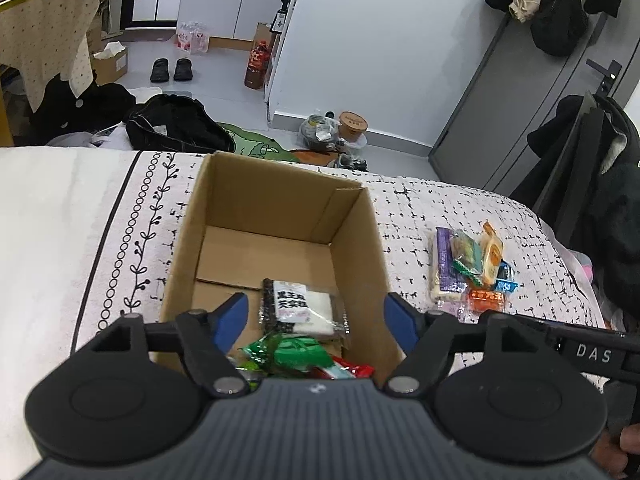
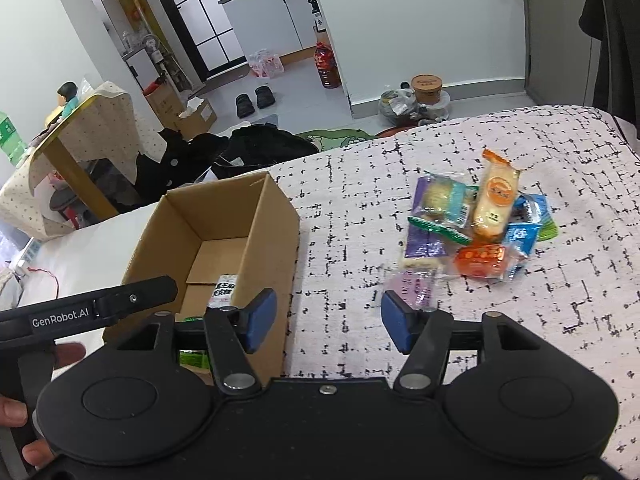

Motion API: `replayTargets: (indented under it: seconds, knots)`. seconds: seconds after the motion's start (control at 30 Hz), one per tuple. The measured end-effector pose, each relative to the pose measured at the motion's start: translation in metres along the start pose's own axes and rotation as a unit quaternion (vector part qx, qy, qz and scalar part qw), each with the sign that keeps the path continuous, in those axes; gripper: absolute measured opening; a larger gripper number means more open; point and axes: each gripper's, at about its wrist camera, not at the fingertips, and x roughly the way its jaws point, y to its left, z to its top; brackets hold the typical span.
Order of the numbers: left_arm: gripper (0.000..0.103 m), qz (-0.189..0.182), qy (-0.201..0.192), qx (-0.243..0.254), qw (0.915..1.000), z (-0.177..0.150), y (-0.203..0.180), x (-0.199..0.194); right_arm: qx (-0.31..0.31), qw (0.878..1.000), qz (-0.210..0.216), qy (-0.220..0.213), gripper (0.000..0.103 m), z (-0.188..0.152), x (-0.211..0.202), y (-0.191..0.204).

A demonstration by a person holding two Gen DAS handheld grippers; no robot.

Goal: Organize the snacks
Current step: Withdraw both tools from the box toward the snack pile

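An open cardboard box [image 1: 356, 248] stands on the patterned bedspread [image 1: 420, 208]. Inside lie a black-and-white snack packet [image 1: 300, 306] and a green wrapped snack [image 1: 296, 350]. My left gripper [image 1: 318, 320] hovers over the box's near end, open and empty. To the right lies a pile of snack packets [image 1: 472, 268], also in the right wrist view [image 2: 476, 224], with purple, orange, blue and green wrappers. My right gripper [image 2: 328, 320] is open and empty above the bedspread [image 2: 520, 320], between the box [image 2: 272, 240] and the pile.
The bed's far edge drops to a floor with black clothes [image 1: 176, 128], shoes [image 1: 172, 70], a bottle [image 1: 256, 66] and bags. A dark coat on a chair [image 1: 592, 200] stands at the right. A draped table [image 2: 80, 140] stands at the left.
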Motion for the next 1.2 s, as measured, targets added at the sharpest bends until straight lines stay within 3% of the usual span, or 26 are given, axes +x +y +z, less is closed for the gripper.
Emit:
replayTargets:
  seconds: [0.17,0.43,0.67,1.03,1.2]
  knots:
    - [0.079,-0.002,-0.004,0.011,0.9999,-0.003,-0.015,-0.001,0.004,1.0,-0.004,-0.004,0.065,0.0,-0.007,-0.009]
    - [0.103,-0.009,-0.02,0.029,0.9994,0.001,-0.032,0.0,0.004,1.0,-0.01,-0.014,0.083,0.003,-0.02,-0.026]
    - [0.103,-0.016,-0.037,0.031,0.9987,0.012,-0.05,0.006,0.019,0.999,-0.024,-0.028,0.096,0.006,-0.028,-0.044]
    - [0.103,-0.04,-0.045,0.076,0.9953,0.007,-0.094,0.016,0.038,0.998,-0.029,-0.042,0.101,0.008,-0.032,-0.072]
    - [0.103,-0.04,-0.024,0.085,0.9953,0.003,-0.108,0.025,0.049,0.997,-0.023,-0.046,0.101,0.008,-0.035,-0.088]
